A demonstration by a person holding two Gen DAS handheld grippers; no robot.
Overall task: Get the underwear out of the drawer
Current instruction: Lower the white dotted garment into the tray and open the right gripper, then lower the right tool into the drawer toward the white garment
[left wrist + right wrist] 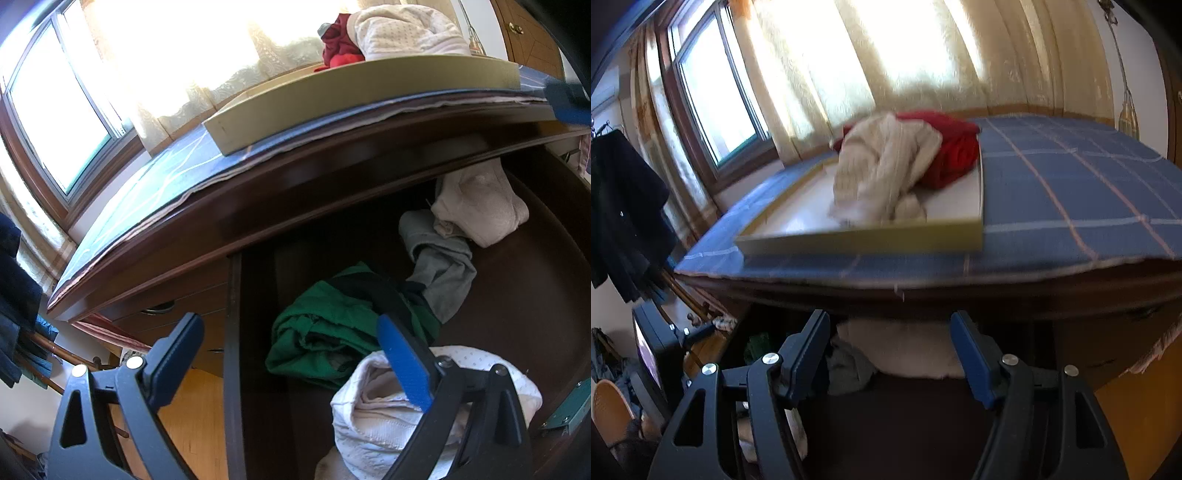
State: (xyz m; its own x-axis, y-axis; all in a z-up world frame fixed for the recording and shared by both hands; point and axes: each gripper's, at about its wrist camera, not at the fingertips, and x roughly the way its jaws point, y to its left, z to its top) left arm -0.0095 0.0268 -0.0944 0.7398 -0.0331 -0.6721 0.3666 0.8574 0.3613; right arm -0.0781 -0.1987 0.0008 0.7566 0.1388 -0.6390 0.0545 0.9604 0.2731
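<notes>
The dark wooden drawer [517, 295] stands open. In it lie a green garment [325, 332], a grey one [439, 269], a cream one [480, 206] at the back and a white dotted one [369, 424] at the front. My left gripper [291, 354] is open and straddles the drawer's left wall, its right finger over the white dotted piece. My right gripper [892, 354] is open and empty above the drawer [905, 406], with the cream garment [905, 347] and grey garment [846, 365] beyond its tips. On top, a shallow tray [860, 240] holds cream underwear [882, 166] and red underwear [953, 147].
A blue checked cloth [1071, 192] covers the dresser top under the tray [332, 110]. Behind it are a window [716, 96] and lace curtains. Dark clothes [624, 206] hang at the left. A wicker basket [609, 410] sits low on the left.
</notes>
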